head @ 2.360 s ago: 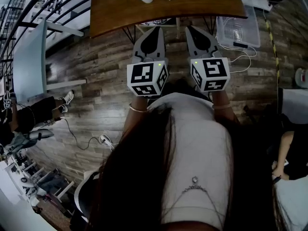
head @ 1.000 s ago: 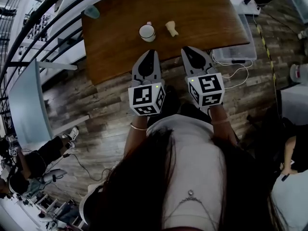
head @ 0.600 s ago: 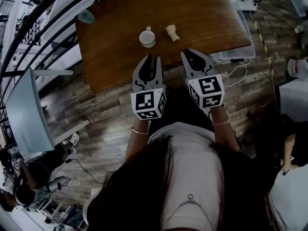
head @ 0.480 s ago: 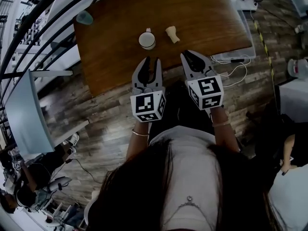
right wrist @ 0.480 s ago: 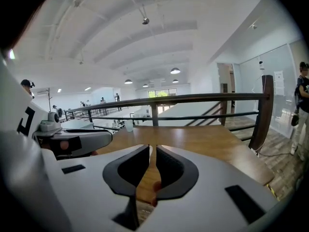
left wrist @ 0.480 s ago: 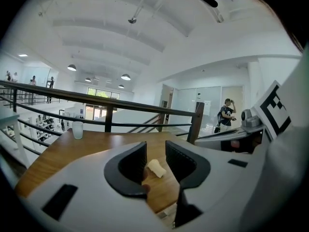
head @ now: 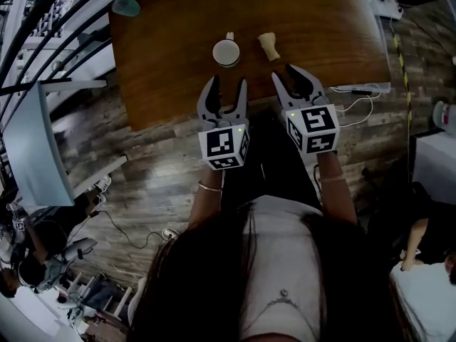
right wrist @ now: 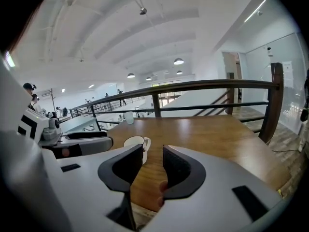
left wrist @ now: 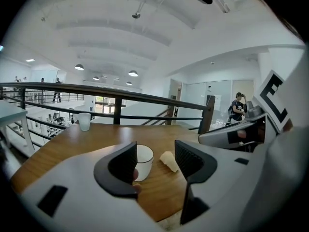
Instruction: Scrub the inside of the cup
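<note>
Cup (head: 226, 52) – white, with a small handle – stands upright on the wooden table (head: 164, 63), in the upper middle of the head view. Just to its right in that frame, apart from it, lies a small pale object (head: 268, 45); what exactly it is cannot be told. A pale translucent tumbler (head: 127, 4) stands at the table's far corner, in the upper left of the frame, well apart from both.

Left gripper (head: 226, 91) hovers at the table's near edge, directly below the cup in the head view and near it without touching. In the left gripper view its jaws stand wide apart with nothing between them; through the gap, beyond the tips, the cup sits at the left jaw and the pale object just right of it, near the middle of the frame.

Right gripper (head: 296, 83) is held beside the left one, below the pale object in the head view, its tips over the table's edge. Its jaws are apart too – by a narrower gap – and only bare tabletop shows between them. In the right gripper view the cup peeks out above the left jaw, left of centre, and a dark railing (right wrist: 193, 85) runs behind the table across the upper middle.
</note>
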Available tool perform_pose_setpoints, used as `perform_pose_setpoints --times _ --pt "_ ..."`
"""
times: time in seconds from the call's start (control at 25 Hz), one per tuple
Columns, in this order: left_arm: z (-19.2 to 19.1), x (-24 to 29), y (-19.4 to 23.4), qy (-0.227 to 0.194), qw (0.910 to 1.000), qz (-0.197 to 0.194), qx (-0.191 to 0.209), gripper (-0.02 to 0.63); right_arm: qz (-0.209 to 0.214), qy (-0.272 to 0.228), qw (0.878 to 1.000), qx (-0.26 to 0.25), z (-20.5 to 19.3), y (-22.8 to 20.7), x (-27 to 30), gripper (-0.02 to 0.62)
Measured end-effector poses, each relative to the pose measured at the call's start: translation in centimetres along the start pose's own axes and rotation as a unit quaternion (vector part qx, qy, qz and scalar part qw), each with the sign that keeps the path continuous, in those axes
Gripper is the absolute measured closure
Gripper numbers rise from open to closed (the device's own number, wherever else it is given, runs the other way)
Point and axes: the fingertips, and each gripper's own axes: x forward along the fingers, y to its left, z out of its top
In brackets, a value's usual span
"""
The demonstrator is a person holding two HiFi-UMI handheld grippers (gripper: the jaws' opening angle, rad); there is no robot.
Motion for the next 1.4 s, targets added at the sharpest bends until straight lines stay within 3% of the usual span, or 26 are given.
perform_pose_setpoints --times 0.48,1.4 --pt "-4.8 4.8 2.3 0.035 0.999 0.027 -0.001 0.271 0.006 0.04 0.999 0.004 -3.1 -2.2 5.7 0.419" --pt "-9.7 10.3 5.2 0.084 0.9952 0.05 -0.011 0.168 0.005 0.124 0.992 0.03 -8.7 -4.4 12.4 0.347"
